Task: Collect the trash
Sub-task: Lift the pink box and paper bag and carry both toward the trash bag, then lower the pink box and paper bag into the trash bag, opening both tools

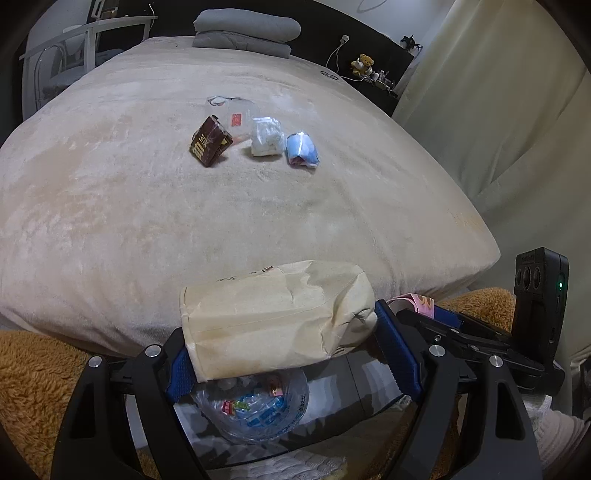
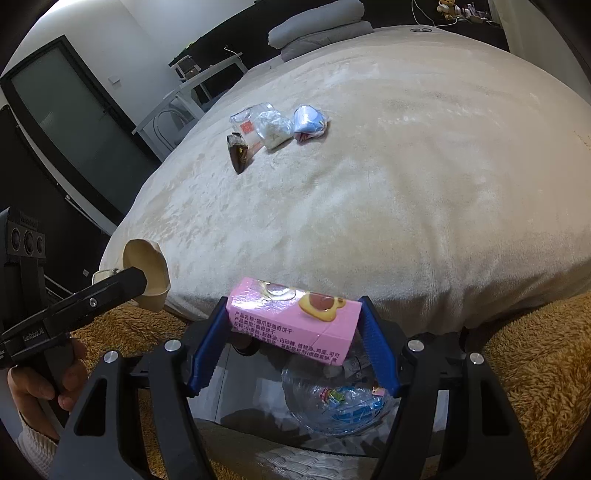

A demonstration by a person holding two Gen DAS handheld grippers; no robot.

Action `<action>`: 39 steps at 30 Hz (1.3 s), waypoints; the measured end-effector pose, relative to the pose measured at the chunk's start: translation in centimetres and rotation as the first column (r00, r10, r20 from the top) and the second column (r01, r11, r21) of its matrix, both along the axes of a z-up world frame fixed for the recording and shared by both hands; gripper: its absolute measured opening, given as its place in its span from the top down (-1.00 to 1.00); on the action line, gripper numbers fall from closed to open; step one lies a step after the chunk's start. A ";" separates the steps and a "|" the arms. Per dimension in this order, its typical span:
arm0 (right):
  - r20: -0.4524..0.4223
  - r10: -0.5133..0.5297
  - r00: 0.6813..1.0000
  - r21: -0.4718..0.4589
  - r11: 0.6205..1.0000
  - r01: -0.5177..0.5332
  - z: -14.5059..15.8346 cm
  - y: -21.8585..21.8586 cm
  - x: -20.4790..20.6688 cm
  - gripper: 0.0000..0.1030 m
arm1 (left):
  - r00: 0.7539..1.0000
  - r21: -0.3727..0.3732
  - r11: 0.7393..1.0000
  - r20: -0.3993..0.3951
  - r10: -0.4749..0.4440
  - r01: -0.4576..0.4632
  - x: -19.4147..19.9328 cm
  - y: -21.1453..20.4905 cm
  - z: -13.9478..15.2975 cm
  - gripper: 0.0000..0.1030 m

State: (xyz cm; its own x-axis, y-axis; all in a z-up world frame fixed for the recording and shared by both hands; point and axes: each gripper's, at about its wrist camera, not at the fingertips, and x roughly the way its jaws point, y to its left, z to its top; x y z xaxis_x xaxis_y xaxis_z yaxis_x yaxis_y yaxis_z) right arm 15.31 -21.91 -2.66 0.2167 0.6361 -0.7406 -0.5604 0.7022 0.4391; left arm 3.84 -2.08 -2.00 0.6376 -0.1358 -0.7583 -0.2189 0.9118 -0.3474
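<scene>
My left gripper (image 1: 282,332) is shut on a beige paper bag (image 1: 273,317), pinched between its blue pads. The right wrist view shows my right gripper (image 2: 293,317) shut on a pink biscuit box (image 2: 295,321). Both hang over a black-lined bin (image 1: 351,387) that holds a clear plastic container (image 1: 255,410) with bits of wrapper in it. Further up the bed lie a brown box (image 1: 209,142), a clear plastic bag (image 1: 236,110), a crumpled white bag (image 1: 266,138) and a blue packet (image 1: 303,149).
The beige bed (image 1: 147,221) fills the middle, with folded grey blankets (image 1: 247,31) at its far end. A brown fluffy rug (image 1: 33,369) surrounds the bin. A curtain (image 1: 498,110) hangs on the right, a white chair (image 1: 74,44) stands far left. A hand (image 2: 66,373) grips the left tool.
</scene>
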 end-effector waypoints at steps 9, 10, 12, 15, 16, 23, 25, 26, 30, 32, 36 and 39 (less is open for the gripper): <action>-0.070 0.018 0.997 -0.038 0.999 -0.021 -2.1 0.0 -0.4 -0.32 | 0.997 -0.075 0.997 -0.082 -0.013 0.007 -1.2 -0.7 -3.6 -0.59; -0.082 0.019 0.996 -0.044 0.999 -0.023 -2.5 0.1 -0.3 -0.32 | 0.995 -0.085 0.996 -0.094 -0.016 0.008 -1.2 -0.8 -4.1 -0.59; -0.108 0.020 0.994 -0.058 0.998 -0.026 -3.2 0.2 -0.2 -0.32 | 0.993 -0.104 0.994 -0.120 -0.024 0.011 -1.2 -1.0 -5.2 -0.59; -0.151 0.013 0.989 -0.089 0.996 -0.027 -4.4 0.3 0.1 -0.32 | 0.987 -0.129 0.992 -0.159 -0.033 0.012 -1.1 -1.2 -6.7 -0.59; -0.169 0.010 0.986 -0.099 0.995 -0.028 -4.9 0.4 0.2 -0.32 | 0.985 -0.138 0.990 -0.172 -0.036 0.012 -1.0 -1.2 -7.2 -0.59; -0.298 -0.011 0.955 -0.152 0.988 -0.036 -8.1 0.8 1.1 -0.32 | 0.964 -0.237 0.971 -0.260 -0.047 -0.016 -0.3 -0.9 -11.0 -0.59; -0.333 -0.014 0.943 -0.169 0.985 -0.045 -9.0 1.0 1.2 -0.32 | 0.958 -0.251 0.968 -0.282 -0.051 -0.022 -0.1 -0.9 -11.8 -0.59; -0.346 -0.016 0.938 -0.181 0.982 -0.050 -9.4 1.1 1.2 -0.32 | 0.954 -0.256 0.966 -0.295 -0.050 -0.028 0.0 -0.8 -12.3 -0.59; -0.389 -0.024 0.921 -0.224 0.972 -0.070 -10.9 1.5 1.4 -0.32 | 0.939 -0.286 0.957 -0.340 -0.054 -0.049 0.0 -0.6 -13.8 -0.59; -0.415 -0.026 0.910 -0.241 0.967 -0.082 -11.8 1.8 1.3 -0.32 | 0.931 -0.307 0.950 -0.361 -0.058 -0.060 0.1 -0.6 -14.6 -0.59; -0.460 -0.039 0.887 -0.266 0.959 -0.096 -13.2 2.1 1.4 -0.33 | 0.918 -0.328 0.942 -0.392 -0.065 -0.073 0.3 -0.4 -15.9 -0.59; -0.486 -0.058 0.872 -0.274 0.958 -0.089 -14.0 2.0 1.6 -0.33 | 0.906 -0.348 0.934 -0.416 -0.072 -0.085 0.3 -0.4 -16.8 -0.59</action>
